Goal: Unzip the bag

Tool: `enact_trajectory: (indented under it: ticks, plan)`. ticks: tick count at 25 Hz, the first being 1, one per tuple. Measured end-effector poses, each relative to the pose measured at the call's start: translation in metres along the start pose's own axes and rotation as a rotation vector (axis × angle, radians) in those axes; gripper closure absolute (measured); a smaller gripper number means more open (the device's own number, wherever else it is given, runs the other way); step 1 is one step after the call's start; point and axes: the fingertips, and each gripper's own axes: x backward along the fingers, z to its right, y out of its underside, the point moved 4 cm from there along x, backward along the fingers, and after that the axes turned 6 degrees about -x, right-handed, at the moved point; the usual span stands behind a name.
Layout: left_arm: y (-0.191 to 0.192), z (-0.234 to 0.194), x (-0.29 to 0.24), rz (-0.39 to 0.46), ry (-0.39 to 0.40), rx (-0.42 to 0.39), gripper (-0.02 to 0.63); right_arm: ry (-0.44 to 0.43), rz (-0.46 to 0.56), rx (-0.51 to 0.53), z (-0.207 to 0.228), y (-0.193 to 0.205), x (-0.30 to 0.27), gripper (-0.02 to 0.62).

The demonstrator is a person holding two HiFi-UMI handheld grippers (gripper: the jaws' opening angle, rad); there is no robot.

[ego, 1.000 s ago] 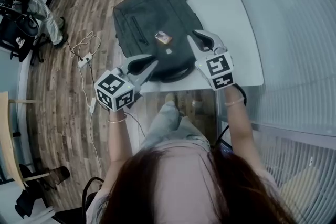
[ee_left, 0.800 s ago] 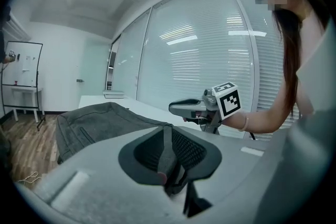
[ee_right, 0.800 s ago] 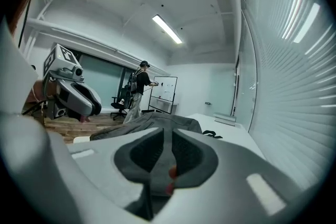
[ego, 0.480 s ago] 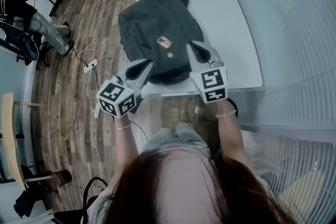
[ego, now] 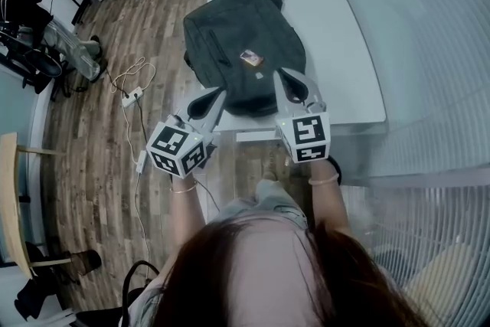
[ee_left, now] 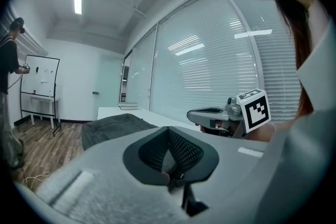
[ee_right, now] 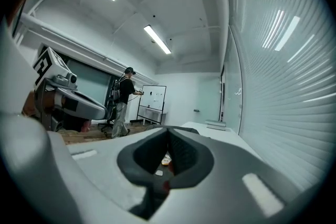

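Left of the surface [ego: 341,50]: open wooden floor [ego: 92,149] with a power strip [ego: 132,95] and loose cable; a person [ego: 34,4] stands well off at the far left.

My left gripper [ego: 220,92] is pressed together on nothing. Its tip is by the bag's near-left corner and its body hangs off the surface's left edge.

The bag [ego: 237,27] is a dark grey backpack lying flat on the near-left part of the surface. Its left side overhangs that edge and its bottom is close to the near edge. A small orange tag [ego: 250,57] sits on the front panel; its print is too small to read.

My right gripper [ego: 278,74] is also pressed together and empty, tip over the bag's near-right part.

To the right is bare white surface, then a glass wall with blinds [ego: 436,50].
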Motion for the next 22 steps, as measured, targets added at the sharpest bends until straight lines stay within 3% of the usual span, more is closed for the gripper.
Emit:
enact_trajectory:
  ticks: [13, 22]
  plan:
    - [-0.009, 0.018, 0.072, 0.091, -0.115, -0.017, 0.597, 0.121, 0.051, 0.066, -0.051, -0.023, 0.051, 0.592]
    - [-0.016, 0.035, 0.110, 0.135, -0.122, -0.026, 0.597, 0.153, 0.082, 0.029, -0.080, -0.034, 0.091, 0.592]
